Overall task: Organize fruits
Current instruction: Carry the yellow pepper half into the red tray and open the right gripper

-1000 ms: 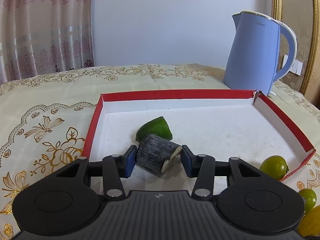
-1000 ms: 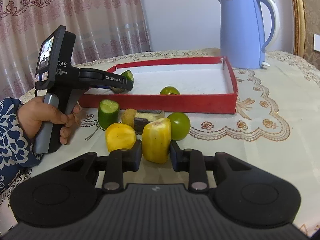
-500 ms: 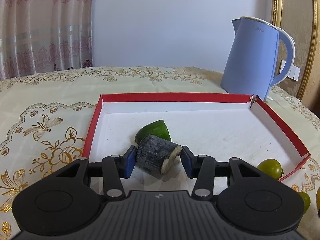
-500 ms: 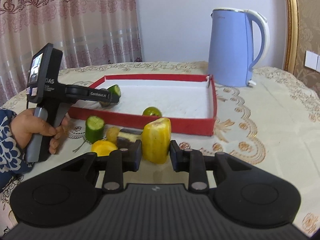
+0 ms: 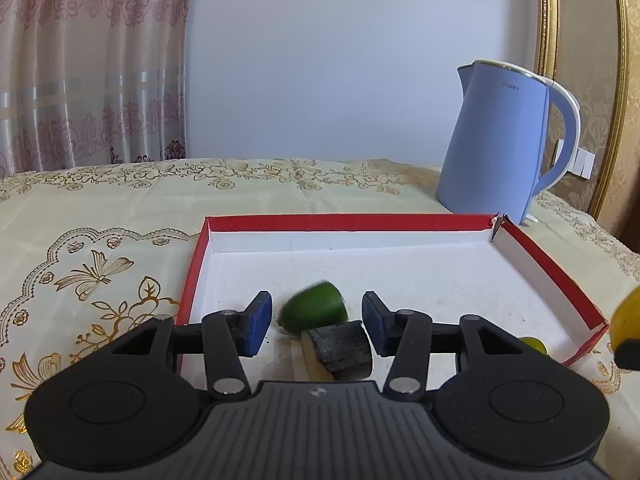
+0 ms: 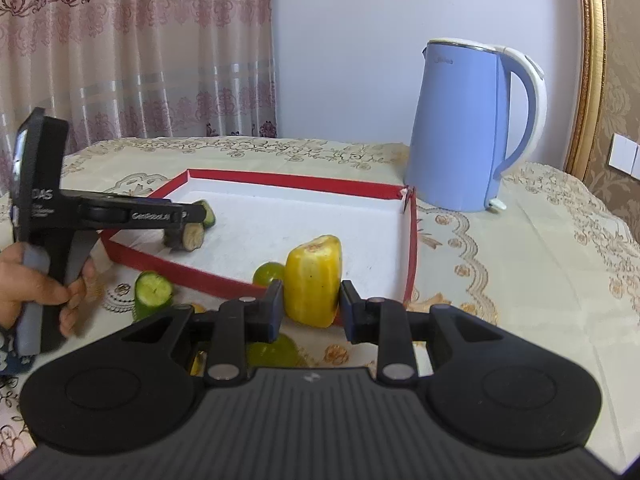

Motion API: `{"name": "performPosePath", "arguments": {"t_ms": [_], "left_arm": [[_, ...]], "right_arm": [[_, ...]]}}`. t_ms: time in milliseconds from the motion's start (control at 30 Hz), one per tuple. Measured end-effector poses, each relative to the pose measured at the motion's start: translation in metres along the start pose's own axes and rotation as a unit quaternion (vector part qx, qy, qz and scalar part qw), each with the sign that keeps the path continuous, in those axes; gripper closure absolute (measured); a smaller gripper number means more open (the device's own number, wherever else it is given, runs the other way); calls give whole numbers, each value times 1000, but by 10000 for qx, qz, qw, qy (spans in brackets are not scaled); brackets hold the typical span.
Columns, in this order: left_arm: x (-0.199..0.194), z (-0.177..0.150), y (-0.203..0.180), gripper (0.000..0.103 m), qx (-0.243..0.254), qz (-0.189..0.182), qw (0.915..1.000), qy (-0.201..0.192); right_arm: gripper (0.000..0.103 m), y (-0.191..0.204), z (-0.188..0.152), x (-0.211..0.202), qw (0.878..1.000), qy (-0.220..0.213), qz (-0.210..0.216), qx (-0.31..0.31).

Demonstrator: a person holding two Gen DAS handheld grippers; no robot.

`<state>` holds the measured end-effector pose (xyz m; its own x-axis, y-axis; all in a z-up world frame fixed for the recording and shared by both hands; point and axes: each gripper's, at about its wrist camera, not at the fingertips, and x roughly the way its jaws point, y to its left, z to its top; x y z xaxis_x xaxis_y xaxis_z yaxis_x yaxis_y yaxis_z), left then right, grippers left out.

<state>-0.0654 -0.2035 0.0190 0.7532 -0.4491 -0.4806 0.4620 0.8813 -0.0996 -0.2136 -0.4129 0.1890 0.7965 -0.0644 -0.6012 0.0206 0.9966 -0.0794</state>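
The dark fruit chunk (image 5: 340,346) is lying inside the red-rimmed tray (image 5: 344,222), touching a green piece (image 5: 314,308) that is looking blurred. The left gripper (image 5: 316,322) is opening around it, pads not pressing. The right gripper (image 6: 312,310) is clamping a yellow fruit piece (image 6: 314,280) above the tray's near edge. Other fruits near the tray are partly hidden behind the gripper body. A blue kettle (image 6: 464,128) is standing far right.
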Motion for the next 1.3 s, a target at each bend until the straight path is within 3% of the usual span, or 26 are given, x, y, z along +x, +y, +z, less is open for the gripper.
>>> {"name": "performPosePath", "arguments": {"t_ms": [100,267,400,1300], "left_arm": [[-3,0,1,43,-19,8,10000,-63],[-5,2,3,42,-49,8,9999,-107],[-7,2,4,30,-100,64,9998,-156],[-8,3,3,25,-111,103,9997,-183]], "right_arm": [[75,0,7,6,10000,-21,-18,-65],[75,-4,17,16,9999,-20,-53,-100],[75,-10,22,30,9999,50,-95,-109],[75,-35,32,127,9991,343,-169,201]]}}
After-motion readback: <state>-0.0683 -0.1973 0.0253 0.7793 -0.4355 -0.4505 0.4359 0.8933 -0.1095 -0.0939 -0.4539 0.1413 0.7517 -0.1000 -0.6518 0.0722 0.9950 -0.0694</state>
